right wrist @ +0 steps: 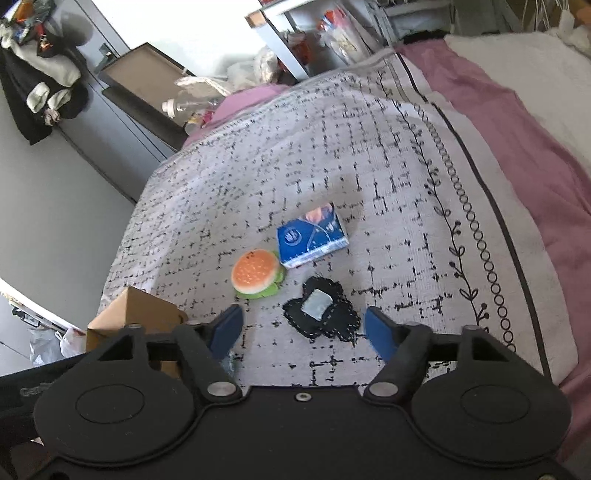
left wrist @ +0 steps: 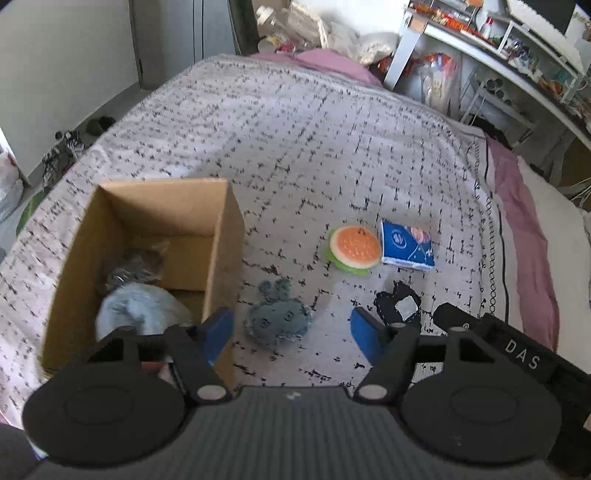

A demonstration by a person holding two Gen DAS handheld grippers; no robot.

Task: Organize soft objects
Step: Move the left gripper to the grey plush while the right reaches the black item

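On the patterned bedspread stands an open cardboard box (left wrist: 155, 236), also in the right wrist view (right wrist: 136, 314), holding a pale blue soft item (left wrist: 136, 306) and a grey one (left wrist: 135, 267). A blue-grey plush (left wrist: 279, 319) lies just right of the box. A burger plush (left wrist: 354, 248) (right wrist: 256, 273), a blue tissue pack (left wrist: 406, 245) (right wrist: 312, 236) and a black fabric patch with a grey square (left wrist: 400, 304) (right wrist: 321, 314) lie further right. My left gripper (left wrist: 291, 332) is open above the blue-grey plush. My right gripper (right wrist: 304, 332) is open above the black patch.
The bed's pink sheet and white pillow (right wrist: 517, 92) run along the right side. A white shelf unit (left wrist: 498, 48) stands beyond the bed's far right. Cluttered bags (left wrist: 295, 26) sit at the bed's far end. The floor (left wrist: 74, 140) drops off at the left edge.
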